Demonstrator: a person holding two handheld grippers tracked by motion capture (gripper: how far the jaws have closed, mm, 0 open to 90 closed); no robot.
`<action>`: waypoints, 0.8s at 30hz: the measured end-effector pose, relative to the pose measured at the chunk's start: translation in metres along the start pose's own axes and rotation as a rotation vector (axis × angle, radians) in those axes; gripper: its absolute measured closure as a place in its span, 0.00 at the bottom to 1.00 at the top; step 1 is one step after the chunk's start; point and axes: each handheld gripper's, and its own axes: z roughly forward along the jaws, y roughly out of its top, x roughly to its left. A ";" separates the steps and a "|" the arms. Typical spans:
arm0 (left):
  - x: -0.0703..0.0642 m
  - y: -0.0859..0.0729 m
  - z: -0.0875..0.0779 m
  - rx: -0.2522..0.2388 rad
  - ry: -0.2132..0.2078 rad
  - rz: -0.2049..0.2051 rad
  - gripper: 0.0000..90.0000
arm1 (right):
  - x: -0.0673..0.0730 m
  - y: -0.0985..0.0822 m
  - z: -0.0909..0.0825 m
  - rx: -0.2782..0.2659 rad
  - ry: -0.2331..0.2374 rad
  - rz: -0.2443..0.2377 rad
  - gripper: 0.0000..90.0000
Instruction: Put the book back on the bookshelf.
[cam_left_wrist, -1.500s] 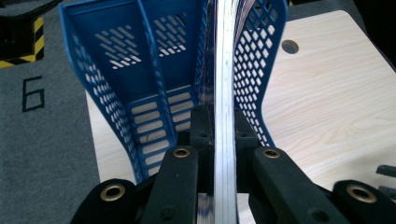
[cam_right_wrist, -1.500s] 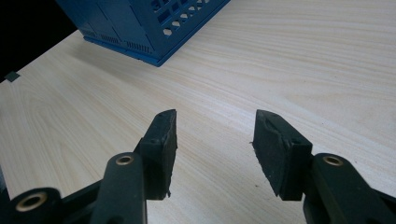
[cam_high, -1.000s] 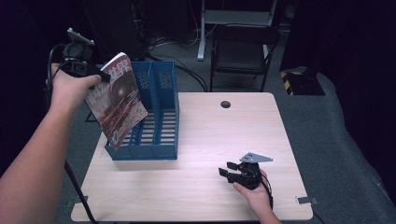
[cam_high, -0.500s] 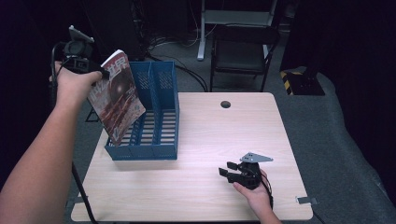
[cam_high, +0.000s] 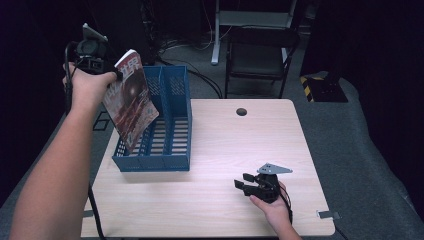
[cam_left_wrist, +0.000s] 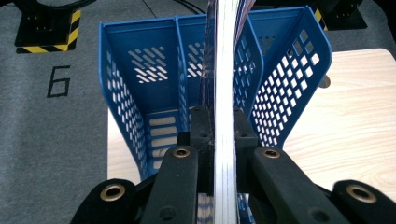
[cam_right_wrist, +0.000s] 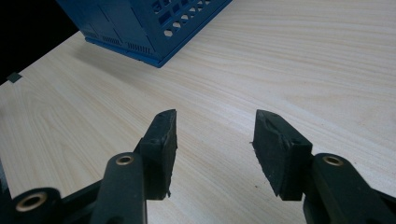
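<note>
Blue perforated plastic makes up the three-slot file rack (cam_high: 160, 135), seen at the left of the pale wood-grain tabletop (cam_high: 220, 150) in the high view. A glossy red-covered magazine (cam_high: 131, 102) is held tilted above the rack's leftmost slot, clamped by the left gripper (cam_high: 116, 76) at the upper left of that frame. The cover print is recorded in the high view alone; in the left gripper view the magazine (cam_left_wrist: 225, 93) is met edge-on, as a thin stack of white page edges pinched between the two black jaws, with the rack's slotted dividers (cam_left_wrist: 187, 70) behind it. The right gripper (cam_high: 242, 183) is seen low and right of centre in the high view, resting on the tabletop. In the right gripper view its blunt, matt-black rubber pads (cam_right_wrist: 164, 140) stand apart over bare wood, nothing between them.
</note>
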 end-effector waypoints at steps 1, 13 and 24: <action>-0.001 0.001 0.001 -0.001 0.000 0.001 0.93 | 0.000 0.000 0.000 -0.005 0.001 0.000 0.55; -0.009 0.002 0.015 -0.013 -0.002 -0.005 0.93 | -0.001 0.000 -0.001 -0.008 0.004 0.001 0.55; -0.009 -0.003 0.035 -0.011 -0.005 -0.015 0.93 | -0.001 0.000 0.000 -0.001 0.005 -0.003 0.55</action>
